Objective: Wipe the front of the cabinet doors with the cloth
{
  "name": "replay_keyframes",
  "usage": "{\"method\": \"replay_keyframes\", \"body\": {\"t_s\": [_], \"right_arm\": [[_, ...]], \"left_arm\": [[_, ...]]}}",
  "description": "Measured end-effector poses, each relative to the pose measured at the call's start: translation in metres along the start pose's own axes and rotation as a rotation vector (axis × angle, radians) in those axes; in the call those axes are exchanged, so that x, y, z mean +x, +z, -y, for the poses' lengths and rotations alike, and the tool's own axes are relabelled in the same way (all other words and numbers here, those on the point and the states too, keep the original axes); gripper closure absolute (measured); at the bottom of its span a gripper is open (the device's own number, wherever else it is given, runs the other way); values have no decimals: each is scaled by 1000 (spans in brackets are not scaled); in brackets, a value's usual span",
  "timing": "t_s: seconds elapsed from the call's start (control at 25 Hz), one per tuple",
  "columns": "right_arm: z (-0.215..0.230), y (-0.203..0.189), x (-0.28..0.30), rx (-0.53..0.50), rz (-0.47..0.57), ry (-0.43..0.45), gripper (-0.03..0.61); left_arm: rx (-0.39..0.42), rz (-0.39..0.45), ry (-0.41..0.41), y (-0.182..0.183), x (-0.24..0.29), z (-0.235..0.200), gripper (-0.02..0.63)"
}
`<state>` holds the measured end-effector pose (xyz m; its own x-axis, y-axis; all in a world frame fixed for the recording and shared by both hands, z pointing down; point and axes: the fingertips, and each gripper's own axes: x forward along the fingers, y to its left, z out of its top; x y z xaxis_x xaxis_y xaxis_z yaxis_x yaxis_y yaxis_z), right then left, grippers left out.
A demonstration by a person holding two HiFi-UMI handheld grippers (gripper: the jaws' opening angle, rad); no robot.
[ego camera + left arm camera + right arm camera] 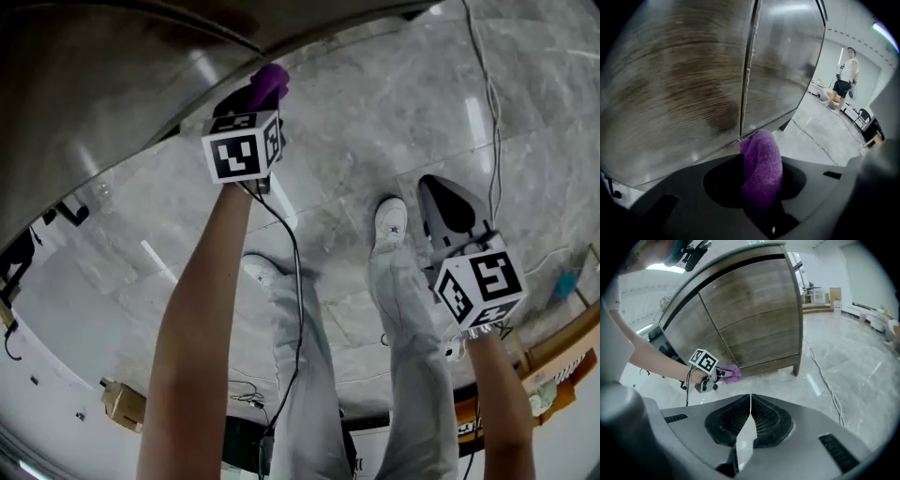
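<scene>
A purple cloth (761,166) sticks up from between the jaws of my left gripper (757,187), which is shut on it. The cloth's tip sits at the bottom edge of the wooden cabinet doors (693,79), close to the seam between the two doors. In the right gripper view the left gripper (710,376) holds the cloth (731,373) against the cabinet's (750,319) lower front. The head view has the cloth (267,84) at the cabinet's edge. My right gripper (750,406) hangs back over the floor, shut with nothing in it.
A grey marble floor (375,122) lies below, with a cable (829,390) running across it. The holder's legs and white shoes (389,220) stand between the grippers. A person (846,70) stands far off by chairs. Boxes (834,296) are at the room's far side.
</scene>
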<state>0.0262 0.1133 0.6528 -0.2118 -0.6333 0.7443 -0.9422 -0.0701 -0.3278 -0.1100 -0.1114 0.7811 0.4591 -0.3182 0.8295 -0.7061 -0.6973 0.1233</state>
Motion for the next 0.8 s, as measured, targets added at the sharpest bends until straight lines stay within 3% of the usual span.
{"method": "replay_keyframes", "body": {"t_s": [0.16, 0.28, 0.52, 0.8], "right_arm": [[27, -13, -4, 28, 17, -47, 551], [21, -15, -6, 26, 21, -60, 551], [-32, 3, 10, -15, 35, 0, 551], [-131, 27, 40, -55, 58, 67, 551]], "left_arm": [[-15, 9, 64, 13, 11, -27, 494], [-30, -2, 75, 10, -3, -53, 494], [22, -50, 87, -15, -42, -105, 494], [-42, -94, 181, -74, -129, -216, 494]]}}
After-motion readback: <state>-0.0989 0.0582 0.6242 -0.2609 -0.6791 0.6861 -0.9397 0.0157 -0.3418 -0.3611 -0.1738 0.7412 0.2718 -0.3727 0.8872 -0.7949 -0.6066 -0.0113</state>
